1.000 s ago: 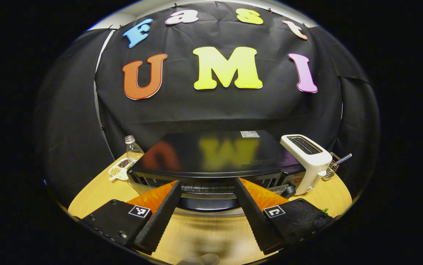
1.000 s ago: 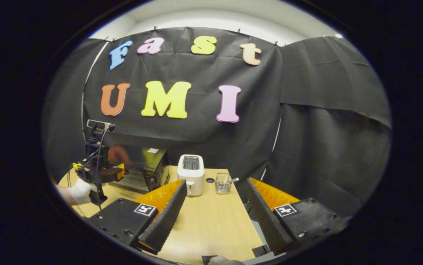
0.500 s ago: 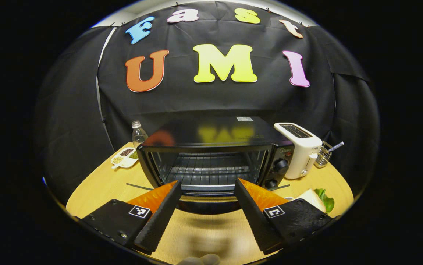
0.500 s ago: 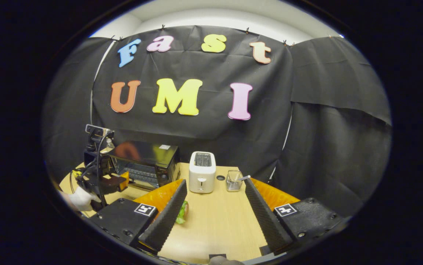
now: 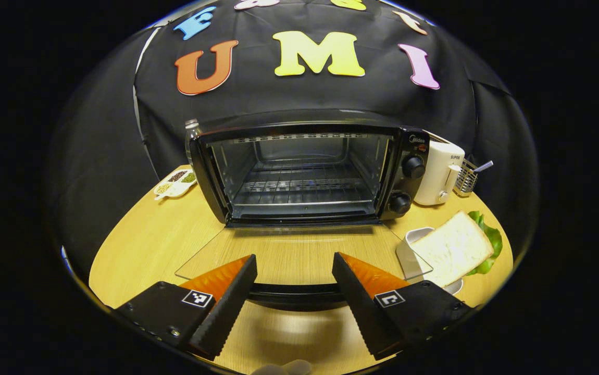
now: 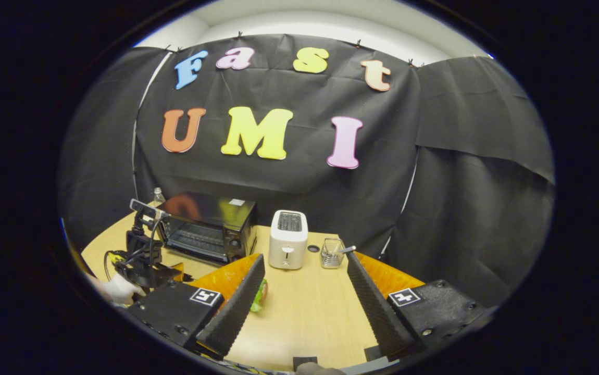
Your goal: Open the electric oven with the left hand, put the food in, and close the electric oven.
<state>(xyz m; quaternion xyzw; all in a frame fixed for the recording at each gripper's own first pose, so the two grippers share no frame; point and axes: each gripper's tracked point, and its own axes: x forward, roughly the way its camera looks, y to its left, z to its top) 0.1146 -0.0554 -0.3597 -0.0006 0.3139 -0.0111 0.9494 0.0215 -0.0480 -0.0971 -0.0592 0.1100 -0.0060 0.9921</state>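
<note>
Oven [image 5: 299, 172] at the back of the counter [image 5: 143, 245], door [image 5: 299, 258] folded flat. Left gripper [image 5: 294, 302] jaws spread, straddling the door handle [image 5: 294, 292], not pinching. Sandwich [image 5: 453, 247] right of door. Right gripper [image 6: 304, 307] jaws open, empty.

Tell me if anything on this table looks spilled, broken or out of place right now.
Nothing stands out. The electric oven stands square on the table with its glass door folded down flat and its rack empty. The sandwich sits intact on its white dish, and the toaster stands upright beside the oven.
</note>
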